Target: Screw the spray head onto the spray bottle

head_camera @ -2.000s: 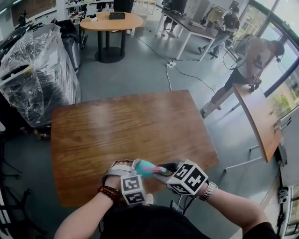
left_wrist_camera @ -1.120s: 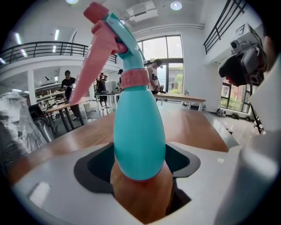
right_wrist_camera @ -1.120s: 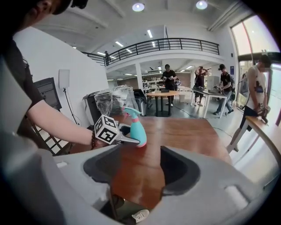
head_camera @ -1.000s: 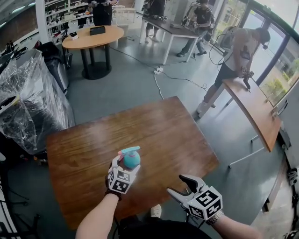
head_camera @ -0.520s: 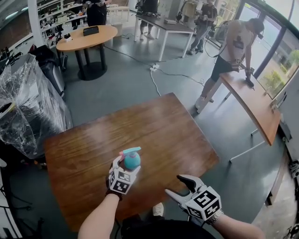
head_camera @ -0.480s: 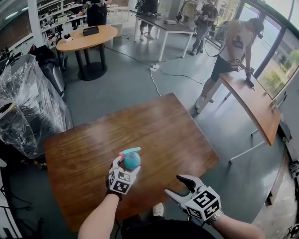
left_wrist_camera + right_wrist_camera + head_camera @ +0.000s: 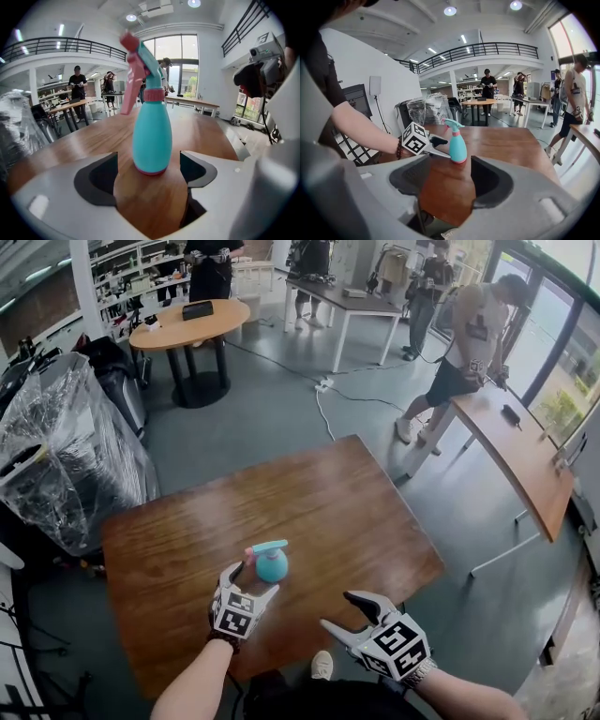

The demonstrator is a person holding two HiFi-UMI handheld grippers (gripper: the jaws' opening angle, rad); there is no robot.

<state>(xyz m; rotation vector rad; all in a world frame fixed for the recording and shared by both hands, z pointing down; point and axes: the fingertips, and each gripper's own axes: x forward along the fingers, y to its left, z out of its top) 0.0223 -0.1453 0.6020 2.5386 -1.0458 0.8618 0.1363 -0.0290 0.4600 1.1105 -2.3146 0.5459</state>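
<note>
bottle: teal spray bottle [image 7: 272, 566] stands upright on the wooden table [image 7: 337, 493], towards the near side

spray head: pink and teal spray head [image 7: 266, 547] sits on the bottle's neck (how tight, no idea)

left gripper: left gripper [image 7: 251, 580] has its jaws opening, bottle at their tips with a gap on each side, pads not touching it

right gripper: right gripper [image 7: 338, 611] hangs off the near right edge, jaws wide apart with nothing in them
</note>
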